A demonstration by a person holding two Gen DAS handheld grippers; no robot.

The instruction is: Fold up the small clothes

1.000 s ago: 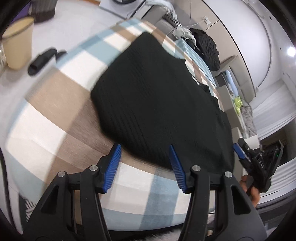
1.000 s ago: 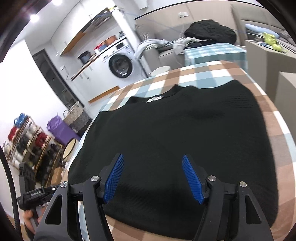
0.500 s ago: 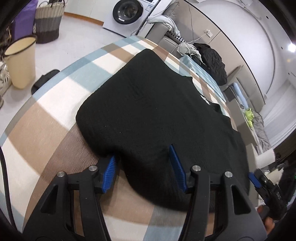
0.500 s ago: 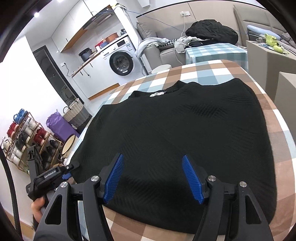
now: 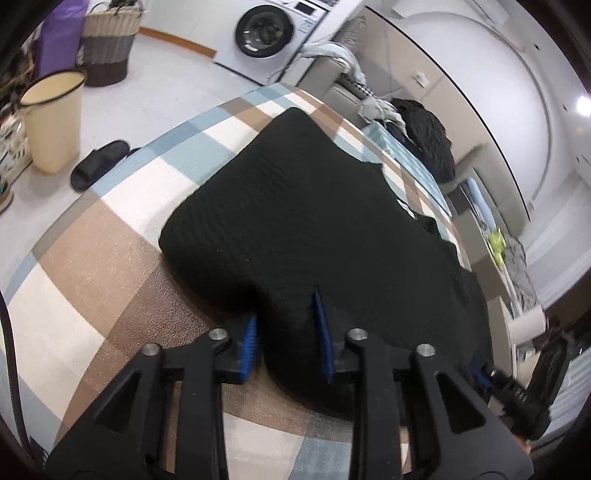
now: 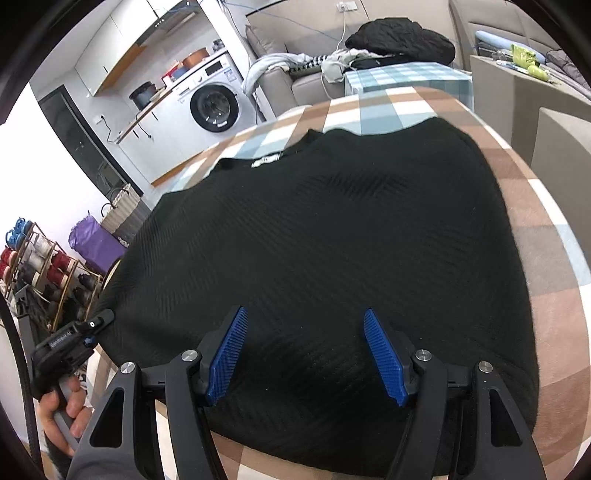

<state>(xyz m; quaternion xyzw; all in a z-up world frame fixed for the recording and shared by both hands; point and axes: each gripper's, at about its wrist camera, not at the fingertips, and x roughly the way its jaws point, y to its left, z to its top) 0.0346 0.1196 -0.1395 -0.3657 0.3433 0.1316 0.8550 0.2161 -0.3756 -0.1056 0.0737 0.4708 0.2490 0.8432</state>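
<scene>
A black knit sweater (image 5: 314,221) lies spread on a table with a checked brown, white and blue cloth (image 5: 92,266). My left gripper (image 5: 286,332) has its blue pads closed on a bunched fold at the sweater's near hem corner. In the right wrist view the sweater (image 6: 332,240) fills the middle, its white neck label (image 6: 266,161) at the far side. My right gripper (image 6: 306,354) is open, its blue pads wide apart just above the sweater's near hem. The left gripper also shows in the right wrist view (image 6: 94,326) at the sweater's left corner.
A washing machine (image 5: 266,33), a woven basket (image 5: 109,44), a cream bin (image 5: 51,118) and a black slipper (image 5: 98,168) stand on the floor to the left. A sofa with piled clothes (image 6: 399,40) lies beyond the table. A shoe rack (image 6: 33,266) stands at the left.
My left gripper moved forward onto the sweater's hem corner and its jaws closed on the fabric. My right gripper stayed open and edged slightly over the near hem.
</scene>
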